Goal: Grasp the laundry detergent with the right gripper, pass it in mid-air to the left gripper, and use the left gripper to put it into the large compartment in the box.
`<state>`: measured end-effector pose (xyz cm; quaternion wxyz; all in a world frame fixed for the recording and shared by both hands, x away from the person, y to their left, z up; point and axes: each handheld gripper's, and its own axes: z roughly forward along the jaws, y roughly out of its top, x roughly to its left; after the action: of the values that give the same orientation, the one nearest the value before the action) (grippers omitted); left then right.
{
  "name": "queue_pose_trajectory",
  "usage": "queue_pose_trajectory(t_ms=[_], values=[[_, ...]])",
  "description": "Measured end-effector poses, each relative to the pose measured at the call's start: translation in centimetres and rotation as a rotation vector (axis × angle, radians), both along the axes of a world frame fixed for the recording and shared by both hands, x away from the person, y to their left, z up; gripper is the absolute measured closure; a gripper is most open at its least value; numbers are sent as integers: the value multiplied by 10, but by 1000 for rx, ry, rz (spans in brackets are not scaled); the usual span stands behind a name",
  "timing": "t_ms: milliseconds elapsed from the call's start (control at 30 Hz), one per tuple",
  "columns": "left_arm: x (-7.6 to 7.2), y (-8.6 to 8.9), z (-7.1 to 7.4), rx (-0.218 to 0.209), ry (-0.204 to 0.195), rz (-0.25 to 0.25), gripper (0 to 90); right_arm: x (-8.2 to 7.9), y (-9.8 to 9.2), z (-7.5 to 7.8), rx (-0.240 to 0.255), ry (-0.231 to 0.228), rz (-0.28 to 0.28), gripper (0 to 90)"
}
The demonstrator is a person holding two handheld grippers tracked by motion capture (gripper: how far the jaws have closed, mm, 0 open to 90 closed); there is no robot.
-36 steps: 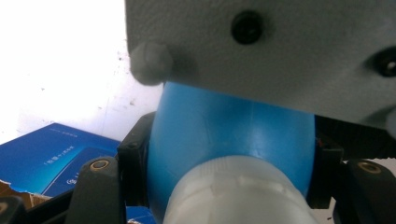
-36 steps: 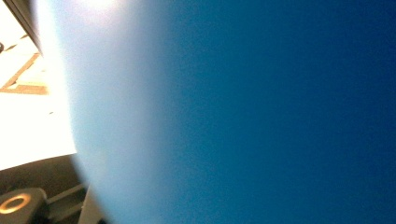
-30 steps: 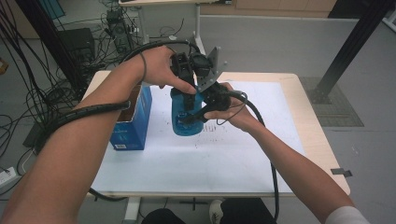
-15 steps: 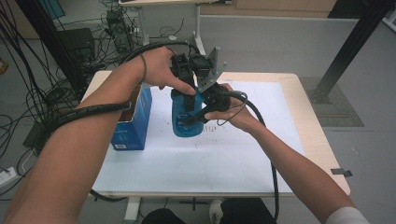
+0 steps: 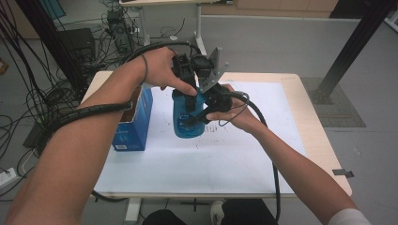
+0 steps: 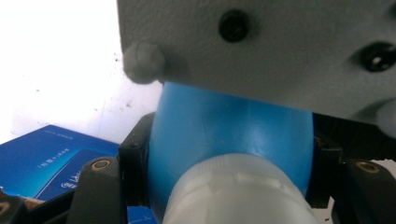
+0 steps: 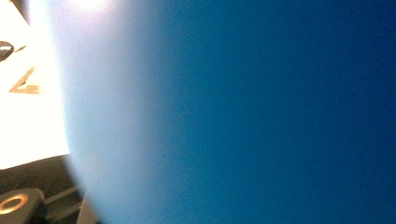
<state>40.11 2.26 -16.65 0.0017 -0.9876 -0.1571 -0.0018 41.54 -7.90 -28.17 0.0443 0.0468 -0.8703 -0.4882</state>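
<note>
The round blue plastic bottle (image 5: pixel 187 119) with a white screw cap (image 6: pixel 238 196) stands on the white table (image 5: pixel 263 159) near its far edge, just beside the blue cardboard box (image 5: pixel 133 124) (at the left edge). The left gripper (image 5: pixel 190 101) is clamped on the cap from above, and the right gripper (image 5: pixel 195 119) is clamped on the bottle's body.

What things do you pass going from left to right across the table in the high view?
Blue box → blue bottle, with the left claw on its top → right claw on the bottle's side → bare white sheet → wooden table edge.
</note>
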Motion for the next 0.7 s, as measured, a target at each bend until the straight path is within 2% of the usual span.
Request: queue_pose_trajectory(t_ms=[233,700], values=[[1,-1,1,10,2,-8,368,0,-1,-1,3,5,2,426],[0,-2,1,3,7,1,368,0,-2,0,4,6,3,424]])
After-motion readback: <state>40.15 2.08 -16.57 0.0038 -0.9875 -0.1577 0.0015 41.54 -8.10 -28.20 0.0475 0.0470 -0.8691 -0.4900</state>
